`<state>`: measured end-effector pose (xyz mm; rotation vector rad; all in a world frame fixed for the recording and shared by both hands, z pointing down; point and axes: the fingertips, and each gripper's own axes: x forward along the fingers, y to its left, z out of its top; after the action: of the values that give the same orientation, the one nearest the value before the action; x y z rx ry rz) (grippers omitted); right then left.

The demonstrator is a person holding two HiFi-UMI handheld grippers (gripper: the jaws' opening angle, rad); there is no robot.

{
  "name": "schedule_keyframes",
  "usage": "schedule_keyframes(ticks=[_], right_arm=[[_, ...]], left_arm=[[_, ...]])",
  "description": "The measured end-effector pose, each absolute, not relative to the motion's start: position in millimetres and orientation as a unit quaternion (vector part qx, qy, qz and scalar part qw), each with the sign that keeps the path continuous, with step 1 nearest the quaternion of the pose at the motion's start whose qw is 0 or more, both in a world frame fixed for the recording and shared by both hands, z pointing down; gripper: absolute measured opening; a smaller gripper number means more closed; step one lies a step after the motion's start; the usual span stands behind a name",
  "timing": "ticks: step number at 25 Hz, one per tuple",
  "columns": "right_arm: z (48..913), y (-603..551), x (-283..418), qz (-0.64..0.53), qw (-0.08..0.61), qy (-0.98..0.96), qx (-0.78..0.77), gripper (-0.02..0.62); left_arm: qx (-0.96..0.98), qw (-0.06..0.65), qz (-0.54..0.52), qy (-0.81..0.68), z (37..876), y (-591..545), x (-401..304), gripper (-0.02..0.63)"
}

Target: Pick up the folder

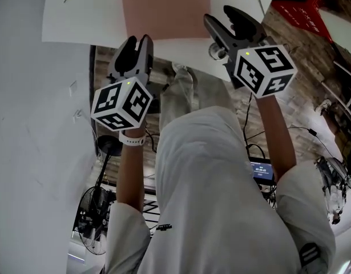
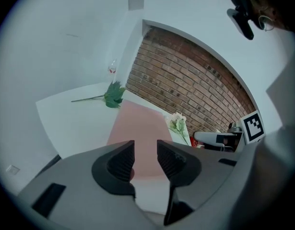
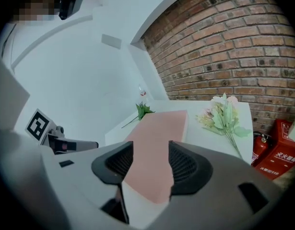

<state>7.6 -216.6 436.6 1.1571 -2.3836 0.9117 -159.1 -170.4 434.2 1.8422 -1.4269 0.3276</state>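
A flat pink folder (image 1: 166,7) lies on the white table (image 1: 78,16), its near edge close to the table's front edge. My left gripper (image 1: 138,41) hovers just short of that front edge, left of the folder's near corner. Its jaws stand a little apart with nothing between them, and in the left gripper view the folder (image 2: 137,126) shows beyond the gap of the left gripper (image 2: 145,158). My right gripper (image 1: 224,17) is over the table edge at the folder's right side. In the right gripper view the right gripper (image 3: 150,163) is open wider, with the folder (image 3: 159,138) ahead of its jaws, untouched.
A green leafy sprig (image 2: 111,95) lies at the table's far left, and a bunch of pale artificial flowers (image 3: 224,115) lies right of the folder. A brick wall (image 3: 224,47) stands behind the table. Red fire-extinguisher boxes (image 3: 277,152) sit on the floor at the right.
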Motion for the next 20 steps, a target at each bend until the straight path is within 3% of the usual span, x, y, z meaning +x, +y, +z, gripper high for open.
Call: schedule_keyframes(ticks=[10, 20], right_arm=[[481, -224, 0, 0.364, 0.193, -0.818, 0.401, 0.331], [522, -220, -4, 0.424, 0.2, -0.787, 0.402, 0.38]], left_arm=[[0.722, 0.383, 0.173, -0.549, 468, -188, -171, 0.313], [0.707, 0.417, 0.17, -0.545, 504, -208, -192, 0.334]])
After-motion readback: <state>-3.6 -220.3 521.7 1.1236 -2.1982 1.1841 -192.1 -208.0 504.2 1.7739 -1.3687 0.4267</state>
